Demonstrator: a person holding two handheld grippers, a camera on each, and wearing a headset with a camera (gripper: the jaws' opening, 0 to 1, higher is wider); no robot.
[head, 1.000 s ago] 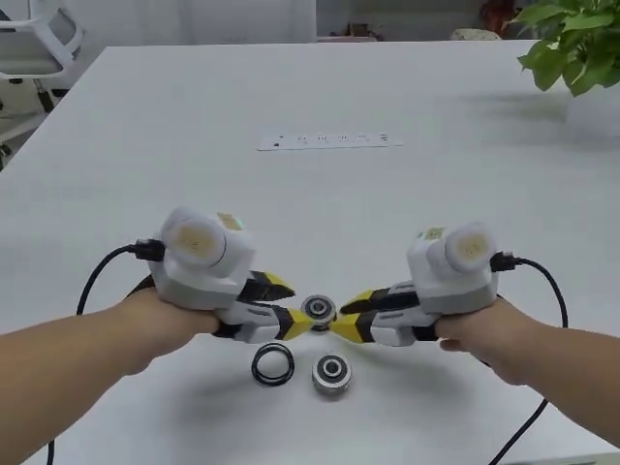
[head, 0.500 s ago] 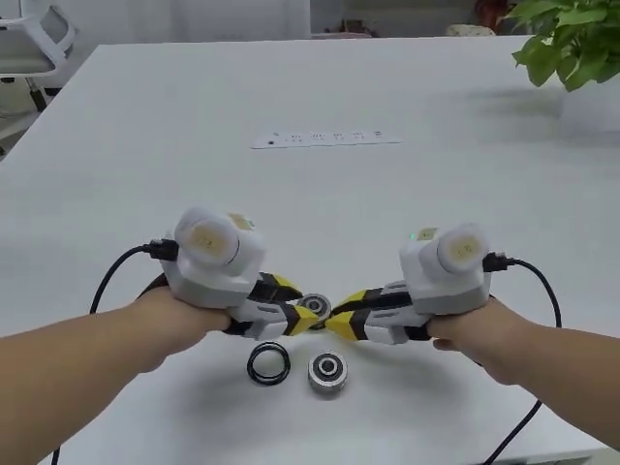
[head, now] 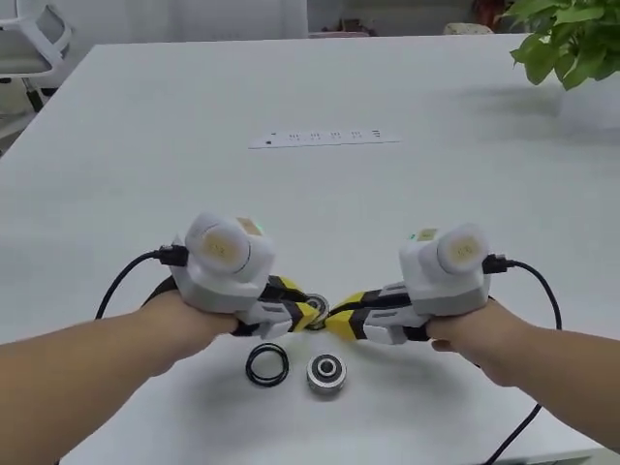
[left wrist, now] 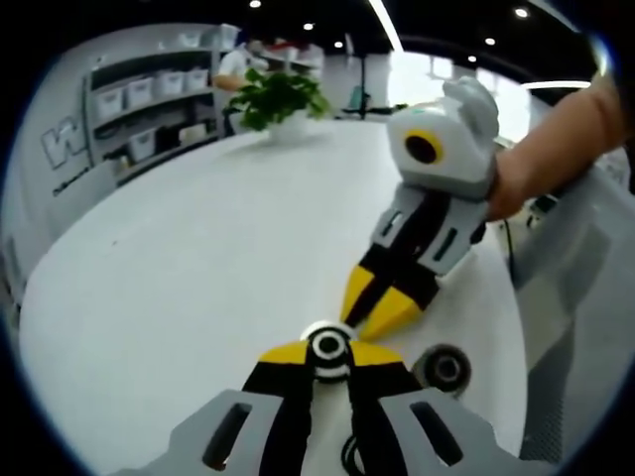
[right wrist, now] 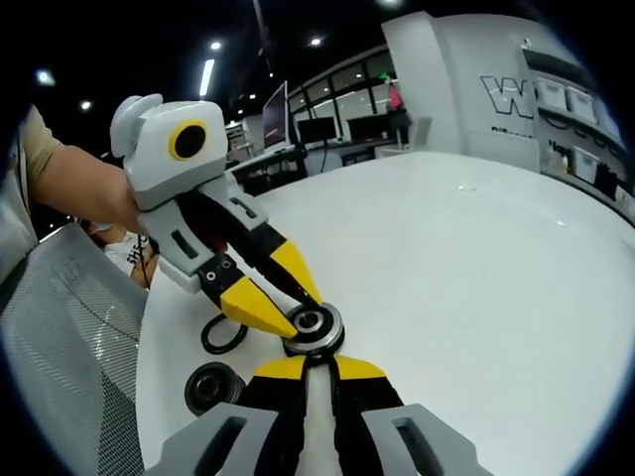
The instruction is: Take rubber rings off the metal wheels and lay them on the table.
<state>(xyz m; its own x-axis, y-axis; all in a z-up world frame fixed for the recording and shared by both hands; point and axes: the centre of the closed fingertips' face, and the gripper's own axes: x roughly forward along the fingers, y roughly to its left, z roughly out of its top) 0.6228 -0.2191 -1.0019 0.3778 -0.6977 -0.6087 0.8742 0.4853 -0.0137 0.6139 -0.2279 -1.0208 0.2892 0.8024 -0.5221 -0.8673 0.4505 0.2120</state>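
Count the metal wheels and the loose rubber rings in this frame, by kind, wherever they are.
Metal wheels: 2 (held wheel clamped in the left gripper, free wheel lying on the table)
Loose rubber rings: 1 (black ring flat on the table beside the free wheel)
Total: 3

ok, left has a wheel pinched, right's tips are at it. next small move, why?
Probably open the right gripper and nip the dark rim of the held wheel. The left gripper is shut on that wheel, the right's jaws look shut just short of it, and one rubber ring already lies beside a second wheel.
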